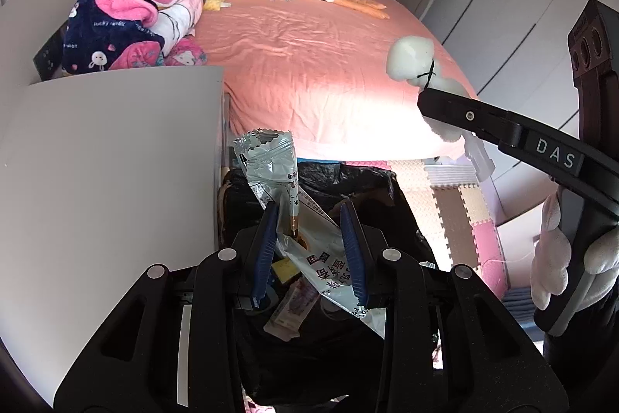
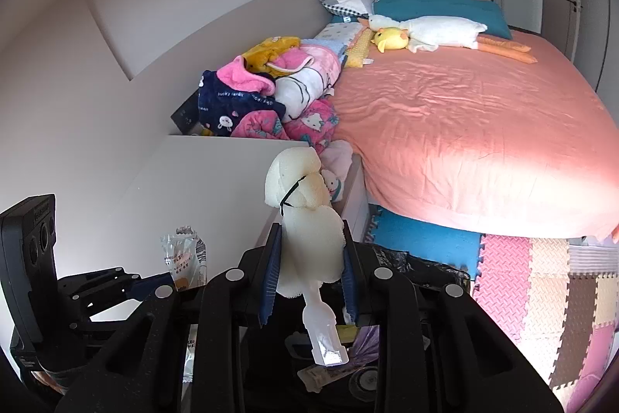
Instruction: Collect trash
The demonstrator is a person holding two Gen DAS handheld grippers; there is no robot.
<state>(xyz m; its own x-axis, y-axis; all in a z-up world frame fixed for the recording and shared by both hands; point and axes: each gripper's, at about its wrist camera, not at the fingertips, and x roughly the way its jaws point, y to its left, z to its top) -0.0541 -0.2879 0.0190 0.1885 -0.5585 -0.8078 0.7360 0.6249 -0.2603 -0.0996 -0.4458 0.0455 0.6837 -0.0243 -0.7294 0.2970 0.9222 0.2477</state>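
Left wrist view: the left gripper (image 1: pixel 309 250) hangs over a bin lined with a black bag (image 1: pixel 348 177), wedged between a white cabinet (image 1: pixel 116 161) and a bed with a salmon sheet (image 1: pixel 309 64). A crinkled silver wrapper (image 1: pixel 267 161) rises past its 2 blue fingers (image 1: pixel 267 250); the left pad looks pressed to the wrapper, but the gap to the right pad is partly free, so whether this gripper clamps the wrapper or merely frames it cannot be told. More packets lie in the bin below. At right, the right gripper (image 1: pixel 445 103) reaches in from the side, carrying a white foam lump (image 1: pixel 410 59) tied with a black cord.

Right wrist view: the right gripper (image 2: pixel 309 273) is clenched on the foam lump (image 2: pixel 305 219), with a clear plastic tail (image 2: pixel 325 339) trailing from it toward the bin. The left gripper (image 2: pixel 127 281) and its wrapper (image 2: pixel 185 258) show at lower left, beside the cabinet (image 2: pixel 201 188).

The step in hand appears to be dropping both pieces. Doing it well likely means centring each gripper over the bag's mouth before letting go, low enough that the light foam and wrapper do not drift onto the foam floor mats (image 2: pixel 541 277).

Only the left view shows the bin's mouth and contents clearly; only the right view confirms the squeeze on the foam.
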